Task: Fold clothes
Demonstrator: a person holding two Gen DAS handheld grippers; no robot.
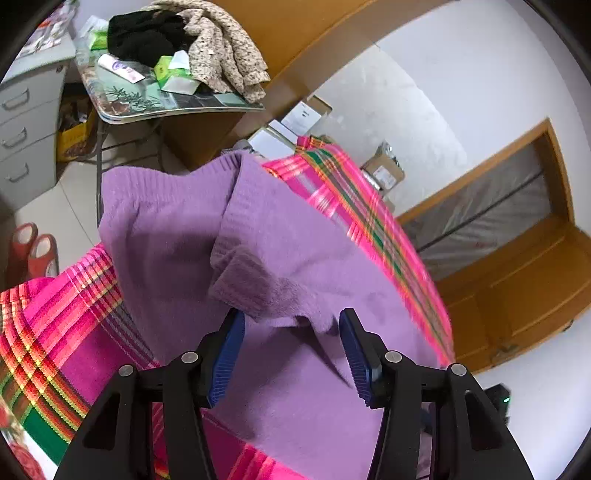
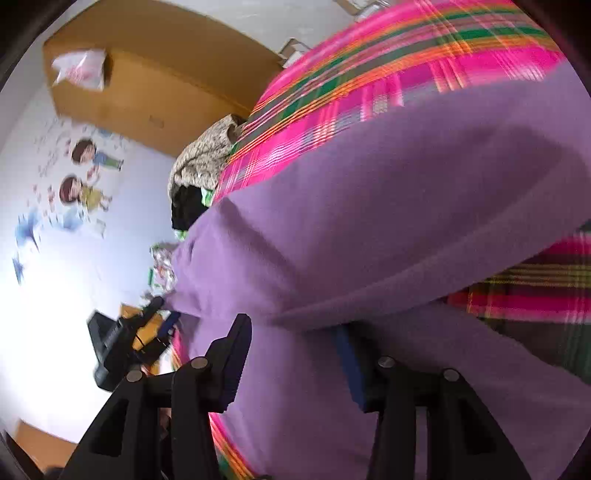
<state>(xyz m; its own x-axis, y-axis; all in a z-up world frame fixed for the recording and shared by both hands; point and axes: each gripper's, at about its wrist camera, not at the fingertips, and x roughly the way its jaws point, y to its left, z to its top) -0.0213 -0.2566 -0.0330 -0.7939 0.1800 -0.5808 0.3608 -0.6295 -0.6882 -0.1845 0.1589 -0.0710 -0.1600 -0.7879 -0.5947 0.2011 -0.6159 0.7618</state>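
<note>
A purple knitted sweater [image 1: 177,229] lies spread over a pink plaid bedcover [image 1: 62,325]. One sleeve [image 1: 258,280] is folded across the body, its fuzzy cuff end just in front of my left gripper [image 1: 291,325]. That gripper is open, blue pads wide apart, with nothing between them. In the right wrist view the sweater [image 2: 388,206] fills the frame, blurred, with a raised fold running across it. My right gripper [image 2: 295,332] stands open over the cloth; its right finger [image 2: 351,362] is partly under the fold. The left gripper [image 2: 122,339] shows as a dark shape at the left.
A small table [image 1: 177,107] beyond the bed carries a black garment [image 1: 147,33], a speckled garment [image 1: 225,48] and small packets. Grey drawers [image 1: 22,125] and red slippers [image 1: 33,251] stand left. Boxes [image 1: 303,118] and a wooden cabinet [image 1: 517,266] line the wall.
</note>
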